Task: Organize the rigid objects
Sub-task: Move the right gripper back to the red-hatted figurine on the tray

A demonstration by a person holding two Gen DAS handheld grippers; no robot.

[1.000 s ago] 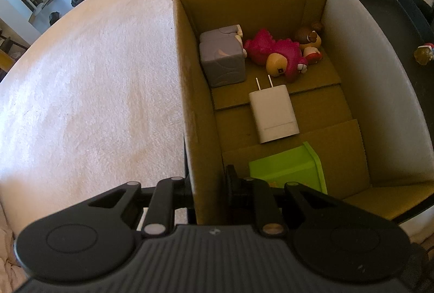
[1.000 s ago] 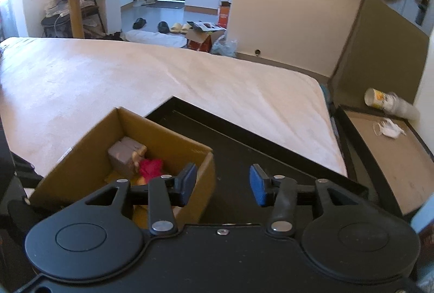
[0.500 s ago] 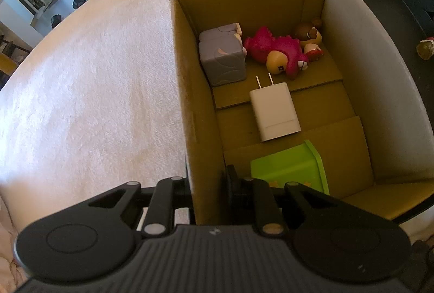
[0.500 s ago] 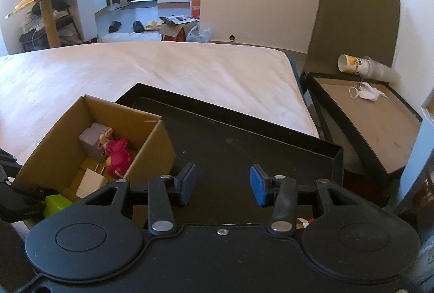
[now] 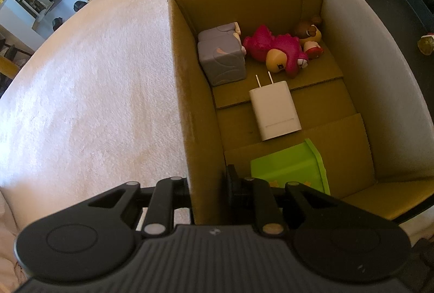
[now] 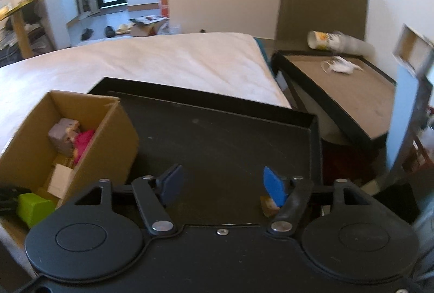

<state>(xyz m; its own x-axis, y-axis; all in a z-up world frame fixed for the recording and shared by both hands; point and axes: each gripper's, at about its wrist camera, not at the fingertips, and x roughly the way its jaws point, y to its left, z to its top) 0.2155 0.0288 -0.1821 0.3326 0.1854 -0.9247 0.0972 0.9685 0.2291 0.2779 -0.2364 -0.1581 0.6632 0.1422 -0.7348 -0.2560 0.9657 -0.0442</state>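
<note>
An open cardboard box [image 5: 190, 103] holds a grey cube [image 5: 222, 59], a pink plush-like toy [image 5: 274, 48], a brown figure [image 5: 309, 34], a white charger [image 5: 275, 108] and a green block [image 5: 287, 171]. My left gripper [image 5: 207, 181] is shut on the box's near left wall, one finger on each side of it. My right gripper [image 6: 222, 183] hangs over the black tray [image 6: 230, 135], its jaws opening with nothing between them. A small toy [image 6: 267, 204] lies on the tray, partly hidden behind the right finger. The same box [image 6: 114, 146] stands left of the tray.
Box and tray rest on a white mattress [image 6: 162, 59]. Another small figure [image 5: 427, 44] lies on the tray beyond the box's right wall. To the right stands a second black-rimmed tray [image 6: 339, 92] with a face mask, and a lying cup [image 6: 325, 40].
The right gripper has swung right and sunk toward the black tray, and its jaws have spread wider. A small toy now shows by its right finger. The left gripper keeps its hold.
</note>
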